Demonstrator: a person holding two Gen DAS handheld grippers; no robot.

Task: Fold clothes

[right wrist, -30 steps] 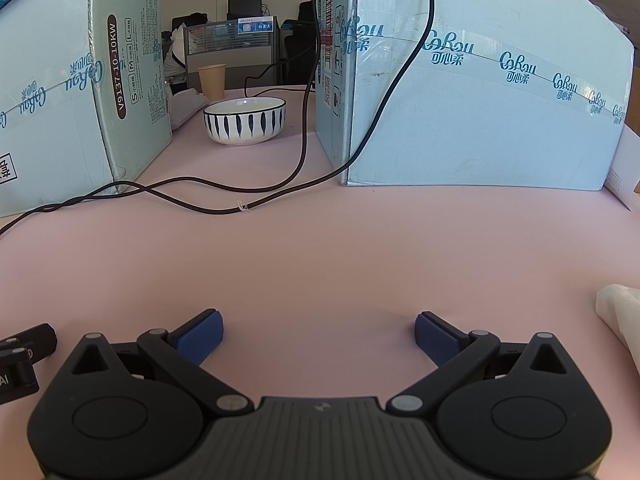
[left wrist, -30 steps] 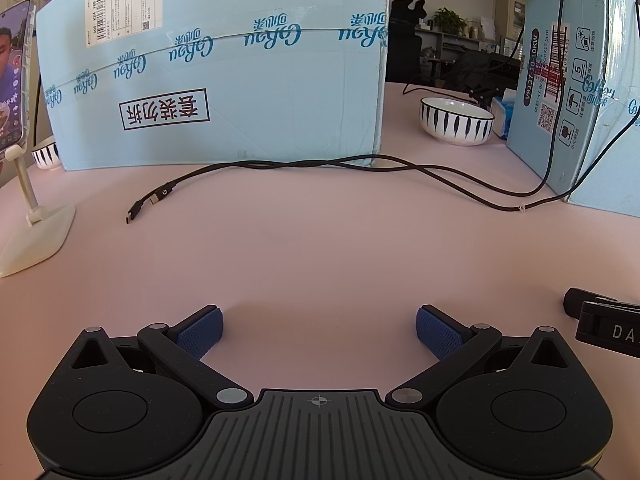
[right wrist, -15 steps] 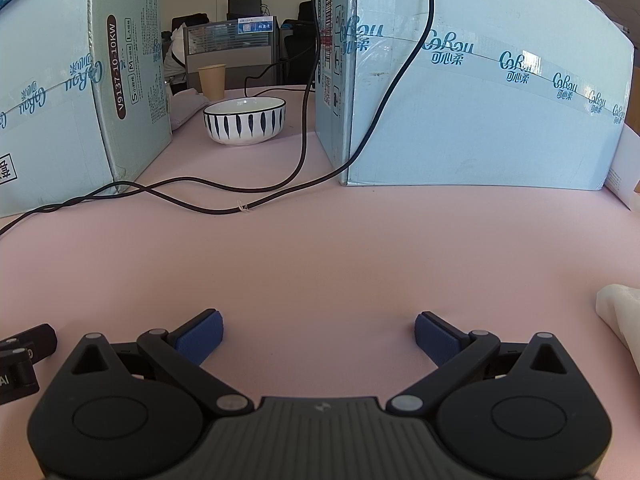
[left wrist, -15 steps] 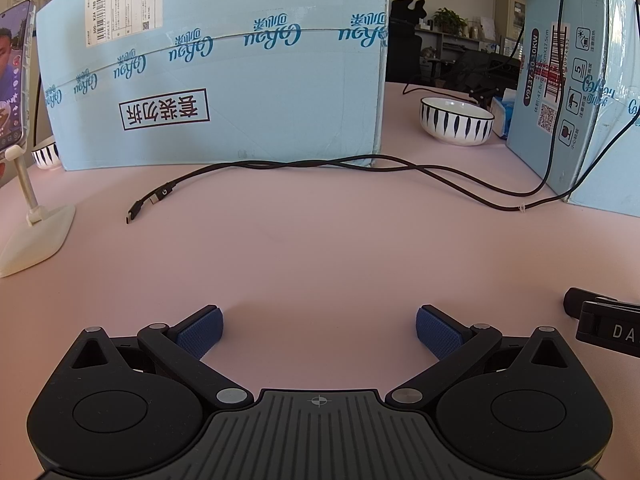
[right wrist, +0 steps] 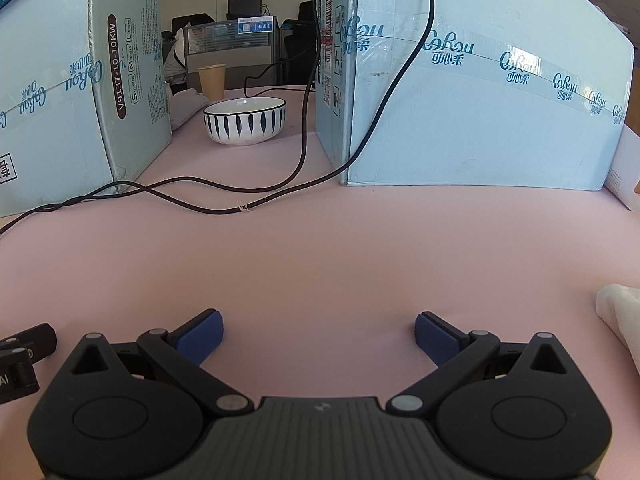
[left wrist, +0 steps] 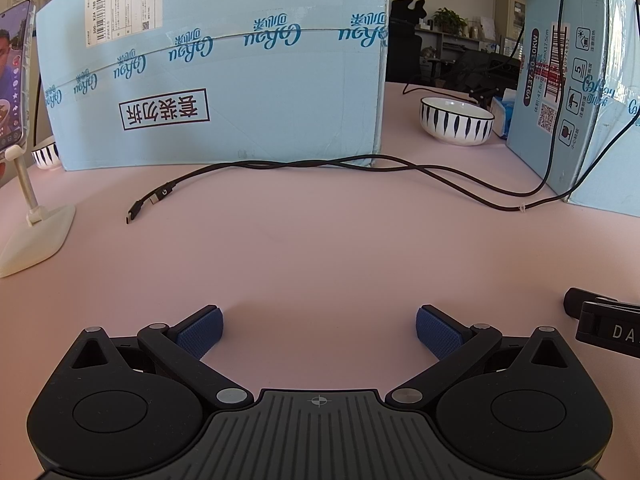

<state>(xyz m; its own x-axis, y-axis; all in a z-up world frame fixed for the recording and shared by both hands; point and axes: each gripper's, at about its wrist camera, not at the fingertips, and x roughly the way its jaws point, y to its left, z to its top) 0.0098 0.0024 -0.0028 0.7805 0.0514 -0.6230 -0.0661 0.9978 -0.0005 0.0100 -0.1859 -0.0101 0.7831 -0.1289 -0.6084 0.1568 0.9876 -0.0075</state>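
My left gripper [left wrist: 319, 330] rests low over the pink table [left wrist: 320, 248], open, with nothing between its blue pads. My right gripper [right wrist: 319, 332] is likewise open and empty above the same pink surface [right wrist: 320, 256]. A piece of white cloth [right wrist: 620, 312] pokes in at the right edge of the right wrist view, to the right of the right gripper and apart from it. Most of that cloth is out of frame. Each gripper's black body shows at the edge of the other's view.
Large light-blue cartons [left wrist: 216, 72] [right wrist: 480, 100] stand at the back. A black cable [left wrist: 360, 164] trails across the table between them. A striped bowl [right wrist: 245, 120] sits in the gap, a paper cup [right wrist: 212, 80] behind it. A phone on a white stand [left wrist: 28, 216] is at left.
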